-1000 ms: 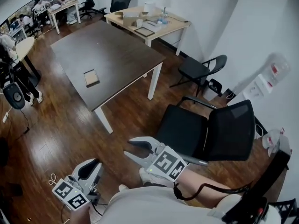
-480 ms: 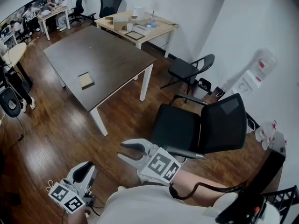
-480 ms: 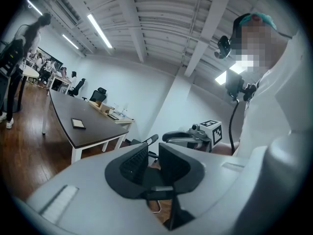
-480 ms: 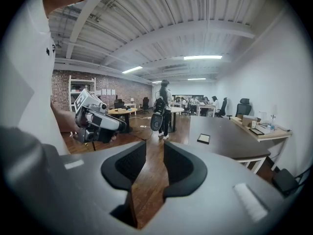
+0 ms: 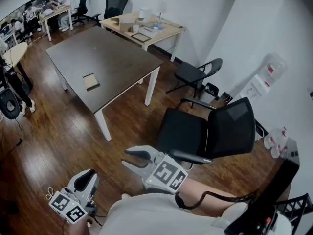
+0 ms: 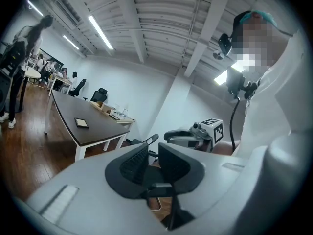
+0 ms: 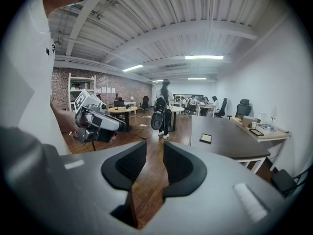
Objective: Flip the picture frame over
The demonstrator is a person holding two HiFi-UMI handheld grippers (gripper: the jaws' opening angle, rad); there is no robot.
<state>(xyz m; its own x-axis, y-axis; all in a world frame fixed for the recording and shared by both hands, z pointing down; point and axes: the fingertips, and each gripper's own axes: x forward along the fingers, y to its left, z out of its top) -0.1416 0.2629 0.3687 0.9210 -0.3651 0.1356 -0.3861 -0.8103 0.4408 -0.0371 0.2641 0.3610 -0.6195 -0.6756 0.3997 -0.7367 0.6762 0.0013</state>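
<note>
With the left claw [image 5: 89, 177] and right claw [image 5: 128, 158] both parted and empty near your waist, step up to the dark worktop [image 5: 117, 58], where the picture frame [image 5: 90, 81] lies flat, and approach one frame edge squarely.

Picture frame [image 5: 91, 81]: pale tan face inside a dark border. Counter [image 5: 122, 53]: dark brown top, white legs. Left gripper [image 5: 88, 176] and right gripper [image 5: 131, 158]: light grey bodies and black jaws, each with a cube patterned in black-and-white square markers. Office chair [image 5: 188, 133]: black. Floor [image 5: 54, 136]: reddish-brown wood planks. Far table [image 5: 168, 32]: light wood. Walls [image 5: 205, 13]: white.
</note>
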